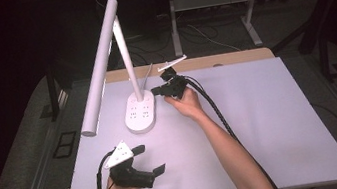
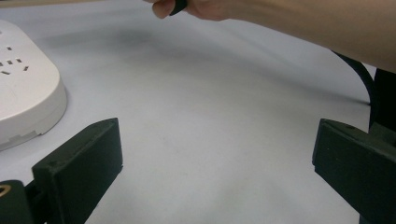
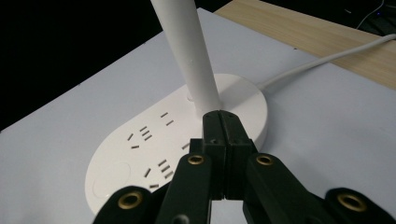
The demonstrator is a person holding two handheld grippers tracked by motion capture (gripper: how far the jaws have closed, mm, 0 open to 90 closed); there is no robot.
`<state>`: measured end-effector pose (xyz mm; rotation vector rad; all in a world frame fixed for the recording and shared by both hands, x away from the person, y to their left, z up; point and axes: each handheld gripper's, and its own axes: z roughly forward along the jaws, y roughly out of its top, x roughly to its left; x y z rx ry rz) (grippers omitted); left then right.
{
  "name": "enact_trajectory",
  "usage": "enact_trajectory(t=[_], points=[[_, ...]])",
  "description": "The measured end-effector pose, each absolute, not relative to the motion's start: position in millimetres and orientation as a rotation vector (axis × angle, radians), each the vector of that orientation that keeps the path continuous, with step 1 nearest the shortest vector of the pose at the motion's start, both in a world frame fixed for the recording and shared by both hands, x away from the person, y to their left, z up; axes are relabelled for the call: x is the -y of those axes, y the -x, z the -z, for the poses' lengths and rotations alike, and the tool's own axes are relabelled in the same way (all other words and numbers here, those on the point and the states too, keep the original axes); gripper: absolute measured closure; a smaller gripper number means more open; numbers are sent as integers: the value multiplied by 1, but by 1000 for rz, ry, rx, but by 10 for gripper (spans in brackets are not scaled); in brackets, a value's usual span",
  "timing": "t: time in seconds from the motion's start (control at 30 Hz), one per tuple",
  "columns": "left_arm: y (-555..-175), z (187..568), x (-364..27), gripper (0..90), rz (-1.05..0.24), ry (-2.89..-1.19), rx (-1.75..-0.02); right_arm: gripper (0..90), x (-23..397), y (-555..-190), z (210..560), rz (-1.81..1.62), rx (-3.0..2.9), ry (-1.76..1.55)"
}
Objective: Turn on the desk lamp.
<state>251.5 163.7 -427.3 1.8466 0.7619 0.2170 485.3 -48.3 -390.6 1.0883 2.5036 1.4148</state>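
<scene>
Right gripper (image 3: 223, 116), jaws together, hides lamp base (image 3: 140, 154) partly

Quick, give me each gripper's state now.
Left gripper: open, holding nothing.
Right gripper: closed, holding nothing, just above the lamp base.

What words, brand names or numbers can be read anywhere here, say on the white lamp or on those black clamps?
None: no words, brand names or numbers can be read.
The lamp base bears just small socket slots and a faint round button outline, no lettering.
The lamp's arm is plain white.
The left gripper and right gripper show bare black jaws and brass screw heads, no label.
</scene>
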Motion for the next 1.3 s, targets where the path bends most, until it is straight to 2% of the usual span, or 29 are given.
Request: enact_trajectory(t=[0.57, 0.63, 0.67, 0.7, 0.8, 0.83, 0.87, 0.9, 0.97, 1.0, 1.03, 1.07, 1.1, 1.13, 1.3], points=[[-254, 429, -162, 6, -215, -1869, -756, 895, 106, -453, 361, -1407, -2490, -1029], [-254, 429, -162, 6, -214, -1876, -754, 780, 117, -443, 354, -1417, -2466, -1032], [-255, 429, -162, 6, -218, -1873, -754, 740, 121, -440, 352, -1421, -2454, -1035], [-255, 429, -162, 6, -220, -1874, -753, 740, 121, -440, 352, -1421, -2454, -1035], [-255, 429, -162, 6, -221, -1873, -757, 580, 135, -426, 347, -1442, -2430, -1040], [-255, 429, -162, 6, -221, -1873, -758, 580, 135, -426, 347, -1442, -2430, -1040], [-255, 429, -162, 6, -221, -1874, -757, 521, 139, -423, 346, -1444, -2423, -1041], [-255, 429, -162, 6, -221, -1874, -757, 374, 145, -416, 344, -1446, -2411, -1043], [-255, 430, -161, 6, -221, -1875, -757, 175, 152, -409, 342, -1447, -2426, -1027], [-255, 430, -161, 6, -221, -1875, -756, 103, 155, -405, 341, -1444, -2426, -1018], [-255, 430, -161, 6, -222, -1876, -756, 98, 159, -401, 340, -1454, -2424, -1016], [-255, 430, -161, 6, -222, -1874, -757, 45, 163, -397, 339, -1454, -2421, -1013], [-255, 429, -162, 6, -223, -1876, -757, 45, 163, -397, 339, -1454, -2421, -1013], [-255, 429, -162, 6, -222, -1873, -759, 4, 166, -394, 339, -1444, -2428, -1014], [-254, 429, -162, 6, -222, -1872, -759, 0, 185, -376, 340, -1431, -2420, -1034]])
